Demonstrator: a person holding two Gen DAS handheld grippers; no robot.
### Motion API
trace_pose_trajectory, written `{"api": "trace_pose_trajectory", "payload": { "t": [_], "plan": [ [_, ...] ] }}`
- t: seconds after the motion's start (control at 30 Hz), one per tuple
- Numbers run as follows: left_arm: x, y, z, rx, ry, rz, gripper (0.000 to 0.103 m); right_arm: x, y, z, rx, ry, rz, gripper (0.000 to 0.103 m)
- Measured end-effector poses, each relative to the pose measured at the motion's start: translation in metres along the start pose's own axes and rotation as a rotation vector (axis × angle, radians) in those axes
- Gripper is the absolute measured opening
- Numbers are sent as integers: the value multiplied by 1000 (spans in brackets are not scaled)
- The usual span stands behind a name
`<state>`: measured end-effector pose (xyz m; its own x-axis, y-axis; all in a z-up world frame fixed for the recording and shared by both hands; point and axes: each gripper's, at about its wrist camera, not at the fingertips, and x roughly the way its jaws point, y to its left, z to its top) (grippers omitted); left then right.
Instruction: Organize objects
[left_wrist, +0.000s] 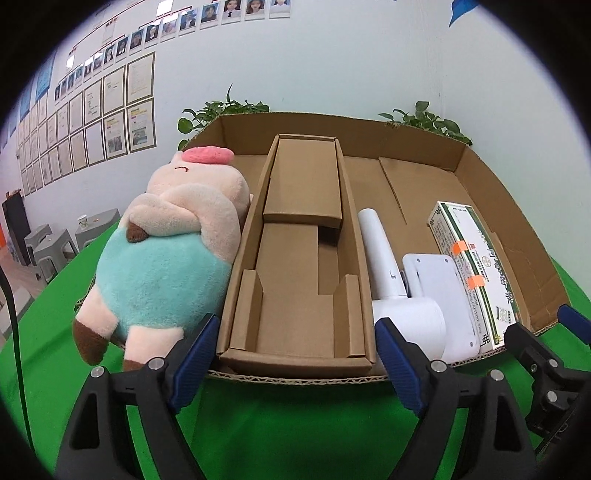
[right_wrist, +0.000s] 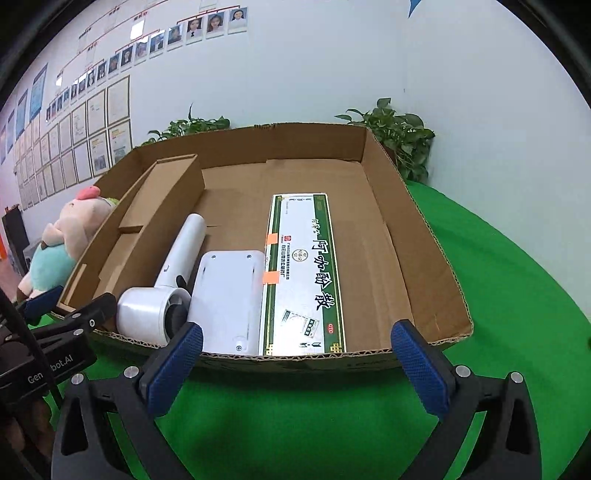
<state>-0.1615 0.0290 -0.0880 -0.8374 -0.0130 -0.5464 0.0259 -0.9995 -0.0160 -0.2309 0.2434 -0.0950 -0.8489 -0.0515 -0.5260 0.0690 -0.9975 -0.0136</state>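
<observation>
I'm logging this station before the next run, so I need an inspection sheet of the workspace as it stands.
Surface: green cloth, bare in front of the tray.
Job's things: cardboard tray holding a narrow open carton, white hair dryer, white flat device, green-and-white medicine box; plush pig against the tray's left side.
Clutter: nothing seen.
Grippers: left gripper and right gripper, jaws open, empty.
Cables: black cable at left edge.
Surroundings: potted plants, wall of framed papers, stools.

A green table (right_wrist: 498, 266) carries a cardboard tray (right_wrist: 417, 243) and plush pig (left_wrist: 166, 254).
</observation>
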Motion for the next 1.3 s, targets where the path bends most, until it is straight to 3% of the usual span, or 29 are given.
{"api": "trace_pose_trajectory", "payload": {
  "t": [0.17, 1.3],
  "plan": [
    [7, -10, -1, 51, 37, 5, 103, 3, 6, 0, -23, 30, -25, 103],
    [5, -9, -2, 49, 38, 5, 103, 7, 13, 2, -18, 32, -26, 103]
  ]
}}
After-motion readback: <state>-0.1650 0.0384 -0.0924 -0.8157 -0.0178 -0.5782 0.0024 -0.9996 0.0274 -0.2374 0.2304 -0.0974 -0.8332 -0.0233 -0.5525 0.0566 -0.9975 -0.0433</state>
